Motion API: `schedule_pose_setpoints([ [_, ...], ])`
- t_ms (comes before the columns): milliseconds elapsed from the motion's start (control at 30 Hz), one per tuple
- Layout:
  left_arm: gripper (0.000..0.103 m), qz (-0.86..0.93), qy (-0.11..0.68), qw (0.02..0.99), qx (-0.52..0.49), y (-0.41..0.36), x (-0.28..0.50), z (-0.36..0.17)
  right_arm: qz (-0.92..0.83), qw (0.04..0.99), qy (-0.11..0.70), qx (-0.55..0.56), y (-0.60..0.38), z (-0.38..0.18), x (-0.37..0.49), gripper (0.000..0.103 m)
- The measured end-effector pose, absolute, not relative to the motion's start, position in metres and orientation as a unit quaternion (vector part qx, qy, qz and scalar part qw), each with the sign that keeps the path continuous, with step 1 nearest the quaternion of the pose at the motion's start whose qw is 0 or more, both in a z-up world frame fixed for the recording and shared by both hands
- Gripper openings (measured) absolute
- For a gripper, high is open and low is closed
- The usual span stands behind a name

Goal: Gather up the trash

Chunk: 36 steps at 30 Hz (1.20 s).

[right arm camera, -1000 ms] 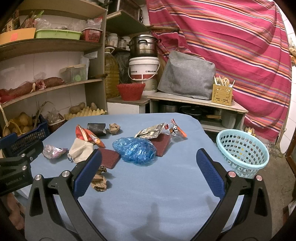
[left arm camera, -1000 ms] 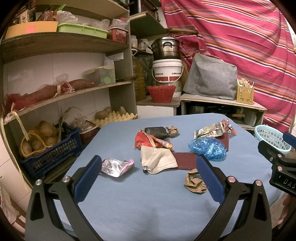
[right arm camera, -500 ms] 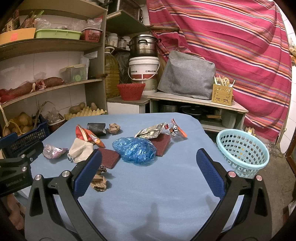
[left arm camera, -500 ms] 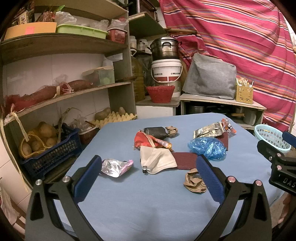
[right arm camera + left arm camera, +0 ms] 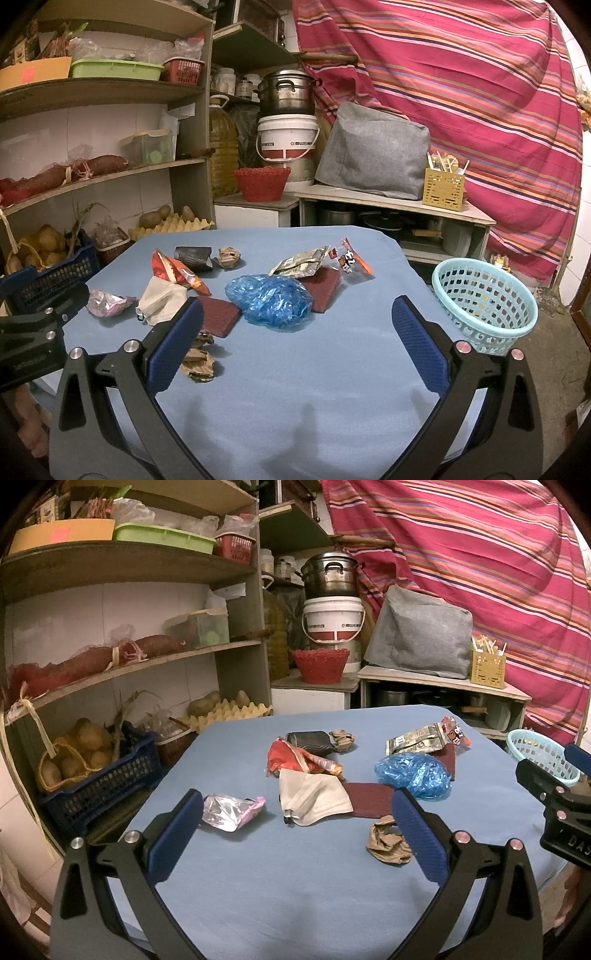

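**Trash spread on blue bench, both hand-held grippers released**

Trash is scattered over the bench (image 5: pixel 295 387): a blue plastic bag (image 5: pixel 271 301) lying partly on a maroon pad (image 5: pixel 323 284), a crumpled brown paper (image 5: pixel 388 843), a white cloth mask (image 5: pixel 312 797), a silver-pink foil wrapper (image 5: pixel 231 808), a red snack packet (image 5: pixel 295 760) and a silver packet (image 5: pixel 301 262). A teal mesh basket (image 5: pixel 484 302) is seen just beside the bench's right edge; its inside appears empty. On the shelves at left, a blue crate (image 5: pixel 99 775) holds potatoes in a yellow net. A yellow holder (image 5: pixel 443 188) contains sticks. The left hand-held gripper (image 5: pixel 295 823) is held spread wide above the bench, grasping nothing. The right hand-held gripper (image 5: pixel 295 332) is likewise spread, nothing between its pads.
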State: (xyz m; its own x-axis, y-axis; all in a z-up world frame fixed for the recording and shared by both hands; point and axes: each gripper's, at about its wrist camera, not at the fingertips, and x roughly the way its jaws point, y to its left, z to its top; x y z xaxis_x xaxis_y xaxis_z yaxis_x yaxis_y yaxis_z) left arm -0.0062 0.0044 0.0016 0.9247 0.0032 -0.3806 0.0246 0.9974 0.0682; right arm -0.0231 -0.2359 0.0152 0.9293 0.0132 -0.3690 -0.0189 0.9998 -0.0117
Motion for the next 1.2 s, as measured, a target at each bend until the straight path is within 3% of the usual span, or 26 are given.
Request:
schedule_pose_setpoints([
  [533, 0.099, -0.009, 0.208, 0.978, 0.024, 0.013, 0.012, -0.004, 0.0, 0.981, 0.191, 0.015, -0.244, 0.014, -0.011, 0.099],
  [767, 0.099, -0.011, 0.198, 0.98, 0.024, 0.016, 0.027, 0.019, 0.012, 0.984, 0.175, -0.04, -0.231, 0.024, -0.003, 0.099],
  [1033, 0.099, -0.016, 0.166, 0.985, 0.036, 0.015, 0.063, 0.053, 0.042, 0.977, 0.209, -0.028, -0.235, 0.045, 0.052, 0.099],
  [1200, 0.099, -0.007, 0.198, 0.98, 0.017, 0.021, 0.099, 0.038, 0.031, 0.972, 0.229, -0.037, -0.234, 0.032, 0.094, 0.099],
])
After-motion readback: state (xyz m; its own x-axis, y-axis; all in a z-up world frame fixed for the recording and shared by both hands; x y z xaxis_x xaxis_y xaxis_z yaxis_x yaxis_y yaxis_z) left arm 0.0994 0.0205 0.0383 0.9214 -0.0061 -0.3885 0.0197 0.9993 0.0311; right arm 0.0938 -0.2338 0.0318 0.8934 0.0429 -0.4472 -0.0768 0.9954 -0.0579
